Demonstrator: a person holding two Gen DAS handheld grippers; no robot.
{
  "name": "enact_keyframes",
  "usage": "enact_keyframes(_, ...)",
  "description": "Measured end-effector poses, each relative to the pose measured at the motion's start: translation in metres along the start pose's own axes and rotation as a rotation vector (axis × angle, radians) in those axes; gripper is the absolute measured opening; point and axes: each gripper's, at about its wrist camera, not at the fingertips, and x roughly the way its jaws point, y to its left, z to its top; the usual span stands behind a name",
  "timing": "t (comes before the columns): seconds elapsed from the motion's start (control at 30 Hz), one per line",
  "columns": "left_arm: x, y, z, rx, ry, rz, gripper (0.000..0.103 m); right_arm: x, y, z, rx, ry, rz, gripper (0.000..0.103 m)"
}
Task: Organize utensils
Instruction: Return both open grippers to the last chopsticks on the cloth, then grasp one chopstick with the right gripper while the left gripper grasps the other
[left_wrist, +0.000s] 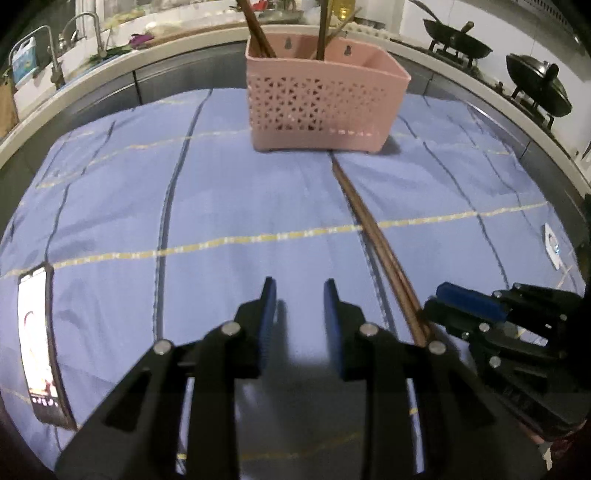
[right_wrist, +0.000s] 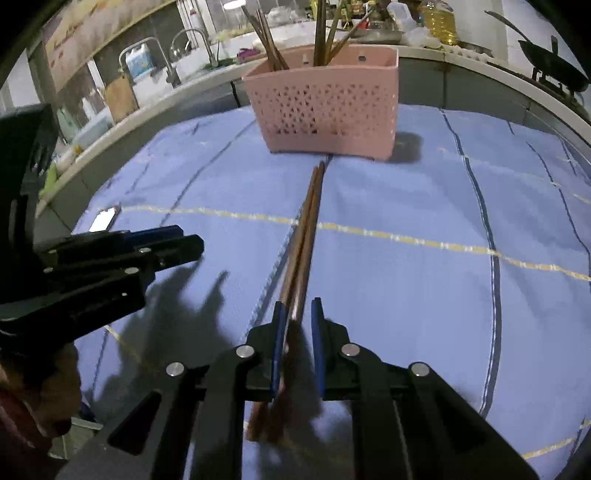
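Note:
A pair of brown chopsticks (right_wrist: 303, 236) lies on the blue cloth, pointing toward a pink perforated utensil basket (right_wrist: 325, 107) that holds several upright chopsticks. My right gripper (right_wrist: 298, 310) is open, its blue pads on either side of the chopsticks' near end. In the left wrist view the chopsticks (left_wrist: 373, 236) run from the basket (left_wrist: 317, 107) to the right gripper (left_wrist: 443, 299) at the lower right. My left gripper (left_wrist: 300, 291) is open and empty over bare cloth, left of the chopsticks.
A phone (left_wrist: 38, 339) with a lit screen lies on the cloth (left_wrist: 221, 192) at the left. A small white object (left_wrist: 554, 245) sits at the right edge. Behind the table are a counter with faucets (left_wrist: 88, 29) and a stove with black woks (left_wrist: 458, 40).

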Motion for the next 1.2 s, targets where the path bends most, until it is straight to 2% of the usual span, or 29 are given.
enact_keyframes(0.23,0.002,0.004,-0.001,-0.004,0.004,0.044,0.025,0.010,-0.001,-0.007,-0.002,0.036,0.000,0.014)
enact_keyframes(0.67,0.006,0.011,0.001,-0.024,0.006,0.099,0.025,0.009,-0.003,-0.009,-0.003,0.002,-0.040,0.014)
enact_keyframes(0.77,0.006,0.009,0.002,-0.021,0.005,0.104,0.025,0.007,-0.011,-0.010,0.019,-0.016,-0.065,0.007)
enact_keyframes(0.87,0.006,0.007,0.004,-0.016,0.003,0.114,0.025,0.003,-0.022,-0.012,0.063,-0.026,-0.080,0.006)
enact_keyframes(1.2,0.010,-0.002,0.010,0.001,0.012,0.118,0.025,-0.013,-0.034,-0.031,0.139,0.003,-0.020,0.006)
